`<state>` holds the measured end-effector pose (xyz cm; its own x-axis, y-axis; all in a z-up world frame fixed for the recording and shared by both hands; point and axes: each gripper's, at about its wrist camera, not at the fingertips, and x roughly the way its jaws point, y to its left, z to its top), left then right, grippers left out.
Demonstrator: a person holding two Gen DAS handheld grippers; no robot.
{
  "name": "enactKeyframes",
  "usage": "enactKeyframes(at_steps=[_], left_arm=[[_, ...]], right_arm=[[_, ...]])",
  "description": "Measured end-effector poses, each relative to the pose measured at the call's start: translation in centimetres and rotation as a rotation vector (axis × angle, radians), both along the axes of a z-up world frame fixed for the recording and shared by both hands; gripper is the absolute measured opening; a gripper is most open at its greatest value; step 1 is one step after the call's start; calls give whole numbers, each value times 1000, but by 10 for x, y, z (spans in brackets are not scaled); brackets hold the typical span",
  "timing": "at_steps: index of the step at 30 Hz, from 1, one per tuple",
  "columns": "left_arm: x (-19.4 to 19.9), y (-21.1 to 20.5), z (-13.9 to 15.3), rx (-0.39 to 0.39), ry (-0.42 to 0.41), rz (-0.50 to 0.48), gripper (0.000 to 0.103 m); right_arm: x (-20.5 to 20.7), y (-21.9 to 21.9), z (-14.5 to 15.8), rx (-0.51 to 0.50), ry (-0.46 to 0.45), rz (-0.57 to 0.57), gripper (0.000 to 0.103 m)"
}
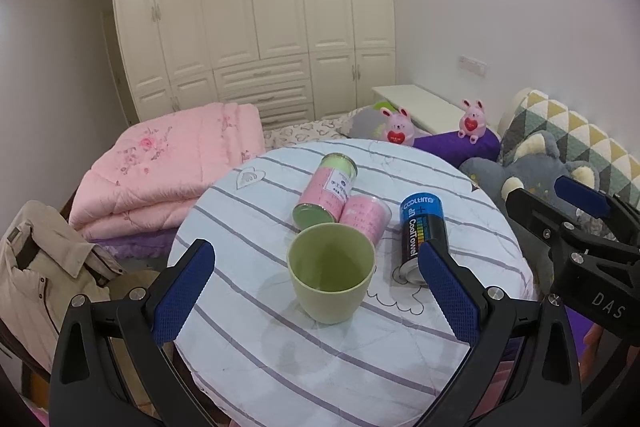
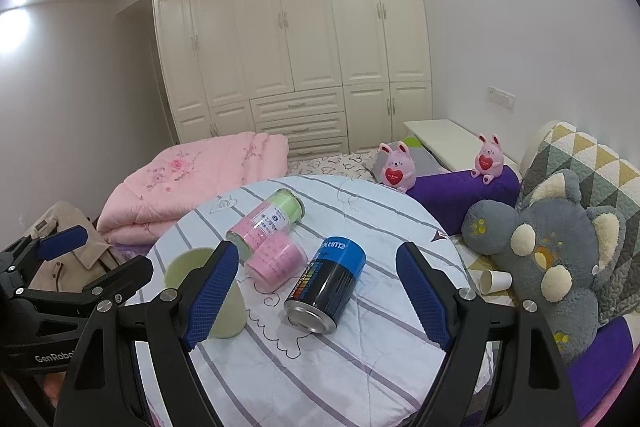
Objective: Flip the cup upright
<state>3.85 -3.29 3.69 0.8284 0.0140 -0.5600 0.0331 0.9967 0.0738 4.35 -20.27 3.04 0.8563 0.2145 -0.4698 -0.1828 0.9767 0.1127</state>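
A light green cup (image 1: 331,271) stands upright, mouth up, on the round striped table (image 1: 280,355). My left gripper (image 1: 316,291) is open, its blue pads either side of the cup, not touching it. In the right wrist view the cup (image 2: 224,307) is partly hidden behind my left pad. My right gripper (image 2: 318,297) is open and empty, with a lying blue and black can (image 2: 326,285) between its pads farther out. The right gripper also shows in the left wrist view (image 1: 576,223), and the left gripper in the right wrist view (image 2: 76,259).
Two pink cans (image 1: 328,193) (image 1: 366,217) and the blue can (image 1: 420,231) lie behind the cup. A folded pink quilt (image 1: 168,167), a beige jacket (image 1: 44,275), a grey plush (image 2: 544,247) and a small paper cup (image 2: 495,281) surround the table.
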Motion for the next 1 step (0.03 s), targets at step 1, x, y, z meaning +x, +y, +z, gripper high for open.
enactKeyframes(at_steps=[1], left_arm=[[1,1,-1,-4,5,-1,103]], right_arm=[[0,0,0,-1,2,0,83]])
